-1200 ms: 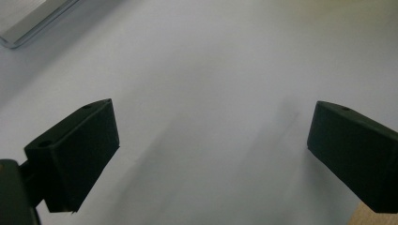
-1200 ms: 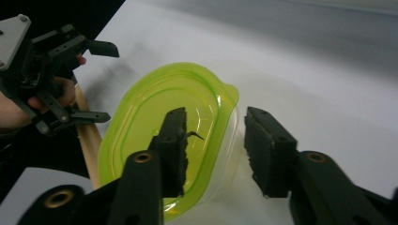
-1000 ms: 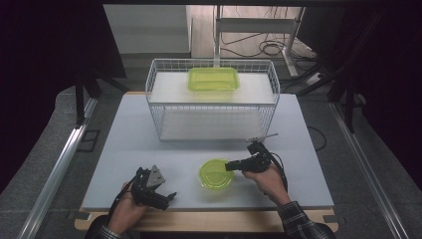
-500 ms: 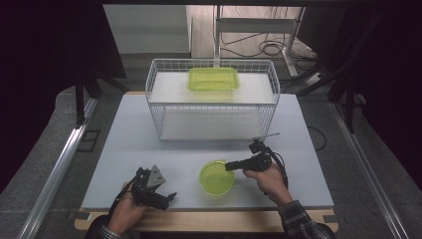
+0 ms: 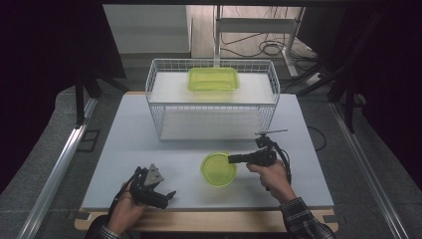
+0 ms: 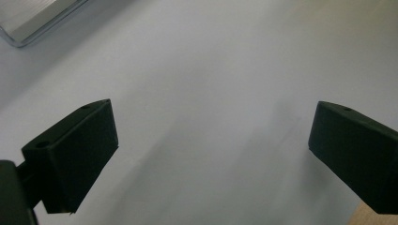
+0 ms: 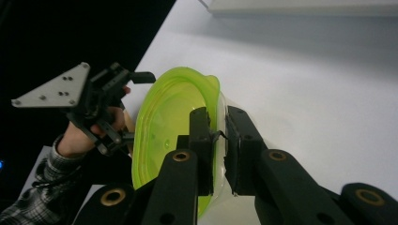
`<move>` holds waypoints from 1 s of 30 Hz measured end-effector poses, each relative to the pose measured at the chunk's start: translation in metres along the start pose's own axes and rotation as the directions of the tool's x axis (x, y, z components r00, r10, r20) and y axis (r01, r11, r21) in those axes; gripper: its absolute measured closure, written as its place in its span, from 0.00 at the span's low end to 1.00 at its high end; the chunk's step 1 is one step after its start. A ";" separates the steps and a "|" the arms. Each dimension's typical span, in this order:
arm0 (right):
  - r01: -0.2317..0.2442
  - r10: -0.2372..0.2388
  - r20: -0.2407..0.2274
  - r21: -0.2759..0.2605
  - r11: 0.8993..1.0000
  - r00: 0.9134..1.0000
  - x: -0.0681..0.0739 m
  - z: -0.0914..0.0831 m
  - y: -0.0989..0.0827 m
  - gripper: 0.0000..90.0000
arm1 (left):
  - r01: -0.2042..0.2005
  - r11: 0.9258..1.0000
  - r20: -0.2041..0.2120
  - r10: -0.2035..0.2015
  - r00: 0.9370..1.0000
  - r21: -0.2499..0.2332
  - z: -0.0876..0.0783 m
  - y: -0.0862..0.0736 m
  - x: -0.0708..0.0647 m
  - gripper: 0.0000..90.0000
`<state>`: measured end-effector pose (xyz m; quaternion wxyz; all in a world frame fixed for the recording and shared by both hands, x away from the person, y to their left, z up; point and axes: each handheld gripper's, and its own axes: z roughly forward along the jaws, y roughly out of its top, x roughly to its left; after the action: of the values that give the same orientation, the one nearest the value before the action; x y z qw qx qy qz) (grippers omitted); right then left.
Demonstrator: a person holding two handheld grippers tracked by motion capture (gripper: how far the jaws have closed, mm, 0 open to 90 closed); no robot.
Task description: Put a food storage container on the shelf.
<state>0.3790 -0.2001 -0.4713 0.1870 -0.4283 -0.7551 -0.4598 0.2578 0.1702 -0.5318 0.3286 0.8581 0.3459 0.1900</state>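
A round translucent green bowl (image 5: 218, 170) sits on the white table (image 5: 149, 144), near its front middle. My right gripper (image 5: 232, 159) comes in from the right and is shut on the bowl's right rim. In the right gripper view the bowl (image 7: 164, 117) wall is pinched between the two pads of the right gripper (image 7: 217, 115). Those jaws have just been closing, with the rim between them. My left gripper (image 5: 166, 195) rests at the front left, jaws wide apart. In its own view the left gripper (image 6: 213, 140) has only bare table between its jaws.
A white wire basket (image 5: 211, 107) stands at the back middle of the table. A rectangular green container (image 5: 213, 78) lies on its upper white level. A metal rail (image 5: 59, 169) runs along the table's left side. Cables lie on the floor behind.
The right gripper's jaws have come together on the bowl's rim. The bowl has shifted slightly. The left hand has stayed where it was.
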 end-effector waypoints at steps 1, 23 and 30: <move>0.001 -0.001 -0.001 -0.006 1.000 1.000 0.001 -0.001 0.001 0.91 | 0.003 1.000 0.002 -0.003 1.000 -0.001 0.000 0.000 0.000 0.02; 0.016 -0.021 -0.044 -0.102 0.995 0.999 0.026 -0.029 0.032 0.91 | 0.017 1.000 0.015 -0.017 1.000 0.002 0.001 0.000 0.000 0.02; 0.030 -0.037 -0.045 -0.137 0.990 0.998 0.034 -0.038 0.043 0.91 | 0.017 1.000 0.016 -0.017 1.000 0.003 0.001 0.000 0.000 0.02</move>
<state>0.3910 -0.2076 -0.4057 0.1674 -0.4164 -0.7244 -0.5233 0.2584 0.1697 -0.5323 0.3315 0.8571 0.3509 0.1799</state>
